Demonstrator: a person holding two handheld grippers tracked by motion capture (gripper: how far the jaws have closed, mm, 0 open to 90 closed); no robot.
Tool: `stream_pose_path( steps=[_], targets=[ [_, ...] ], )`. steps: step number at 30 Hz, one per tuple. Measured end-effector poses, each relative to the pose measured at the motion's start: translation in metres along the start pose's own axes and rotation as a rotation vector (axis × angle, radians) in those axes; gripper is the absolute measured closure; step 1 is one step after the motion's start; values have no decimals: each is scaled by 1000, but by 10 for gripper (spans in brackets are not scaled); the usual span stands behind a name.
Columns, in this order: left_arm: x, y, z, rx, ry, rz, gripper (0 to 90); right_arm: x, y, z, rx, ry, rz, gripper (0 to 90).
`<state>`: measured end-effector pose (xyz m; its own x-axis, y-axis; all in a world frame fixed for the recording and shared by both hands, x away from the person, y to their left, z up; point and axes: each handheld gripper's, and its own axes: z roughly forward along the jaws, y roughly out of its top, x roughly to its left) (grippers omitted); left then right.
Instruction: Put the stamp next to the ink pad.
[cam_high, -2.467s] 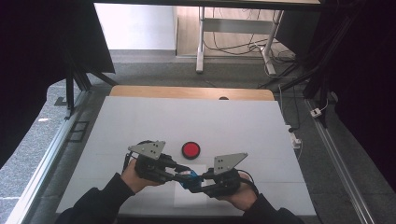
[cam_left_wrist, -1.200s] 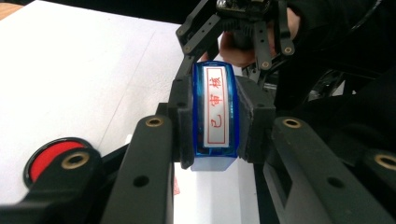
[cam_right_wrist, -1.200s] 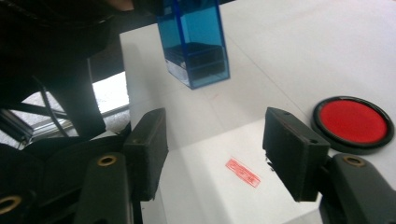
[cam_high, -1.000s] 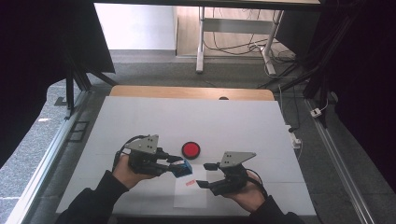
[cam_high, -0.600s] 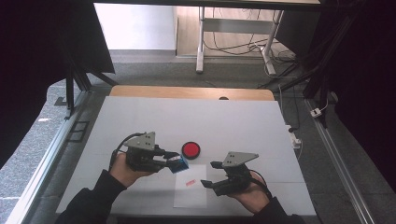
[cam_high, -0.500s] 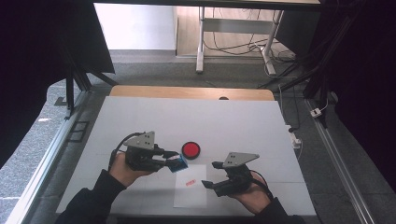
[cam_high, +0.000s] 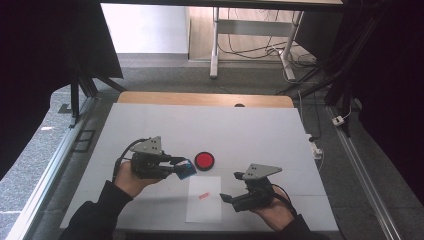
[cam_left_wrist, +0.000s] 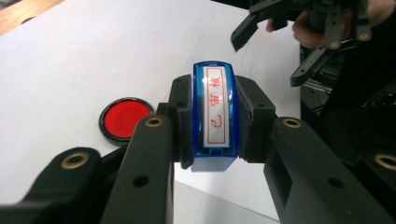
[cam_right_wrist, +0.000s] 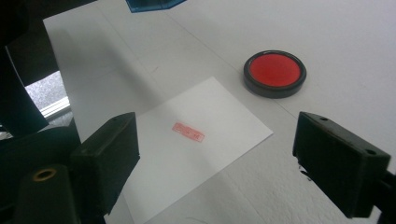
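A: Blue plastic, clear-edged: that is the stamp (cam_left_wrist: 214, 119) clamped between the left gripper (cam_high: 184, 169)'s black jaws, in the middle of the left gripper view. Its white face with red characters inside a red frame looks straight at the camera.

B: And in the high view?

A: There the stamp (cam_high: 187, 170) sits left of centre in the lower half, at the tip of the left gripper, above the white table (cam_high: 250, 130) and just left of the round red ink pad (cam_high: 204, 160).

B: Is the pad touched by anything?

A: No. It lies by itself on the table; in the right gripper view it is at the upper right (cam_right_wrist: 274, 73), black-rimmed with a red disc.

B: What about the paper?

A: A white sheet (cam_high: 204, 199) lies flat below the pad, near the bottom centre of the high view. It carries a small red oblong print (cam_right_wrist: 188, 131), which falls between the jaws in the right gripper view.

B: So the right gripper holds the sheet?

A: No. The right gripper (cam_high: 227, 197) is at the lower right, just beside the sheet's right edge. Its jaws have just been opening and stand wide apart with nothing between the pads; I cannot tell whether they touch the table.

B: And the hands?

A: One hand (cam_high: 129, 177) wraps the left gripper, the other (cam_high: 272, 212) the right one.
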<state>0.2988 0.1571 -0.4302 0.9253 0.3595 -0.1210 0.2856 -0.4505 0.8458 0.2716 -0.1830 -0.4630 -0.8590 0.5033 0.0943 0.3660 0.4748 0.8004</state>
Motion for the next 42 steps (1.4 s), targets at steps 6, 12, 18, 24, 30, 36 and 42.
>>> stream_pose_path(
  steps=[6,12,18,24,30,36,42],
  targets=[
    [3,-1,-3,-2,23,-15,702,-1,-3,-4,15,-34,14,81],
    [7,-4,-3,13,44,-39,702,-2,-6,-9,24,-74,13,47],
    [12,-6,-5,19,64,-59,702,-3,-10,-15,33,-103,21,6],
    [15,-9,-6,39,90,-78,702,-4,-16,-22,43,-150,32,0],
    [17,-10,-5,57,106,-86,702,-6,-23,-30,35,-188,63,0],
    [21,-12,-7,69,129,-101,702,-9,-30,-41,32,-225,86,0],
    [25,-15,-9,81,161,-119,702,-12,-38,-51,46,-251,116,0]
  ],
)
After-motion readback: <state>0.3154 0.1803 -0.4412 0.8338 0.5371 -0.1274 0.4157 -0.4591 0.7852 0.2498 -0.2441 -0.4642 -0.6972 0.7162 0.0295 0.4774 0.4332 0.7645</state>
